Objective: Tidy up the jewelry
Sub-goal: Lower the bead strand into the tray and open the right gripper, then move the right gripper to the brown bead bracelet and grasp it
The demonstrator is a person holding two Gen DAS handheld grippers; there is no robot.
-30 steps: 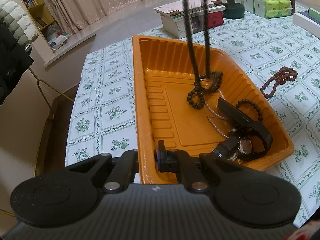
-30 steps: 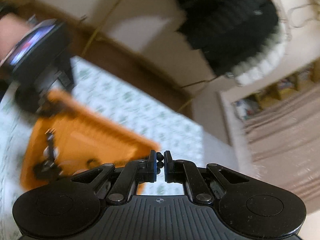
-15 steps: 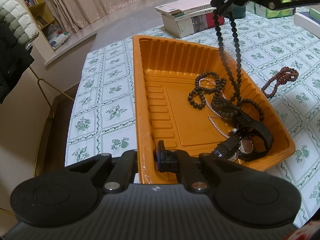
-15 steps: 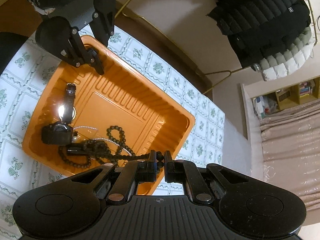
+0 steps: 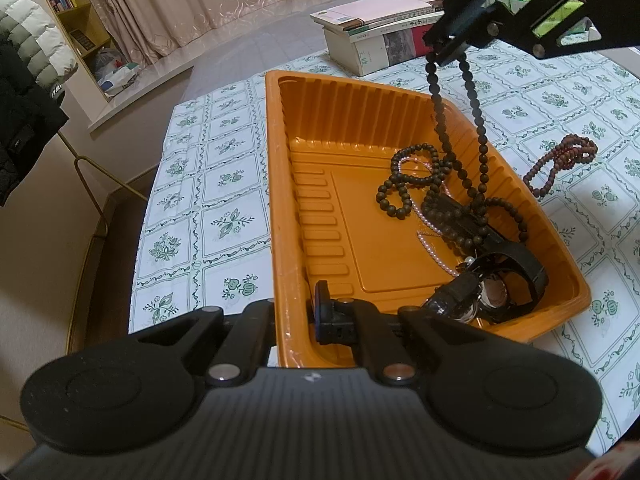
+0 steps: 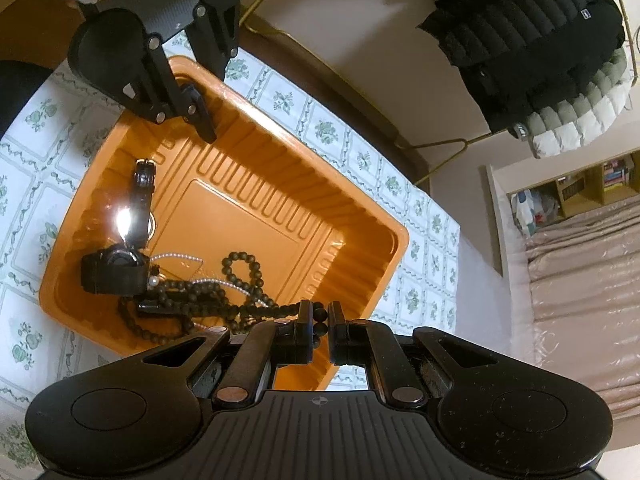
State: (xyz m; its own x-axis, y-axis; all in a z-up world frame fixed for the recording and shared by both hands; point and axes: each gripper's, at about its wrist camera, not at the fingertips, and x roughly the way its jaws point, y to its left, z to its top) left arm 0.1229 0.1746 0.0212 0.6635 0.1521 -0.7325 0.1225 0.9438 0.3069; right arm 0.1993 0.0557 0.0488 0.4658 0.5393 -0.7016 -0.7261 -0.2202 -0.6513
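Left gripper [image 5: 294,314]: clamped on tray [image 5: 280,216] rim, steadying it.
Right gripper [image 6: 319,330]: pinching dark bead strand [image 5: 460,136], lower loops pooled in tray. Light, limp, likely tangle-prone; hold by beads.
Red beads [image 5: 560,162]: on table [image 5: 224,184] beyond.

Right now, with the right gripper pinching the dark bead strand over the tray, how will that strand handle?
Probably floppy: the dark bead strand hangs in two limp lines from the right gripper. Its lower end lies heaped on the watch in the tray, so it may snag. Round beads could slip.
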